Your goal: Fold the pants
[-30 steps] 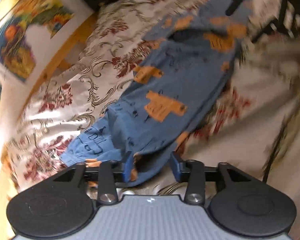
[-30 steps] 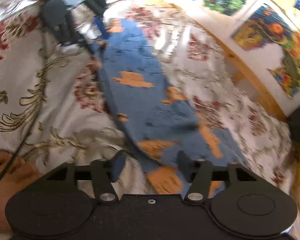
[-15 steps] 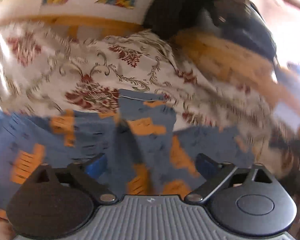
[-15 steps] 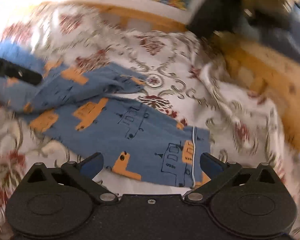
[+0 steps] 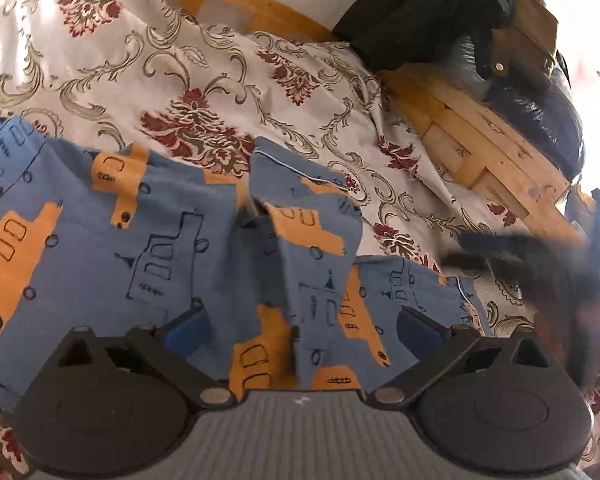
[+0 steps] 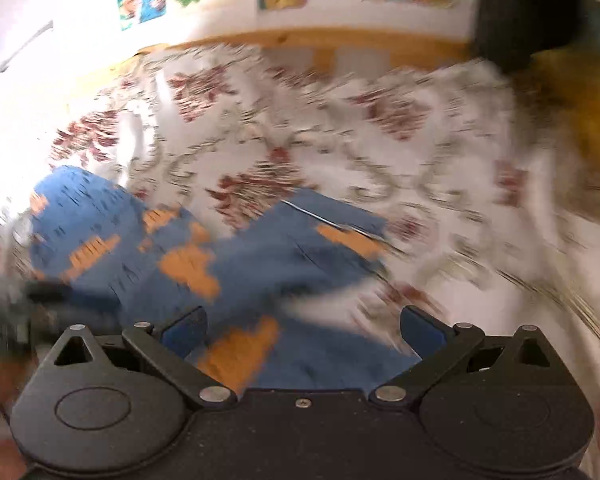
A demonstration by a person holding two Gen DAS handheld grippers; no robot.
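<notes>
Two layers cover the wood-framed bed, a floral bedspread (image 5: 204,80) and, on it, blue truck-print pants (image 5: 148,240) rumpled toward its middle, over which the left gripper (image 5: 300,326) and right gripper (image 6: 302,326) hover wide open, holding nothing.

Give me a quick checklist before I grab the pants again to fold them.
1. Left gripper open: ok, fingers spread wide.
2. Right gripper open: ok, fingers spread wide.
3. Pants lying flat: not ok, a leg end is folded up and creased.
4. Pants on the bedspread: ok.
5. Fabric within the left gripper's span: ok.
6. Right view sharp enough to aim: not ok, blurred.
</notes>
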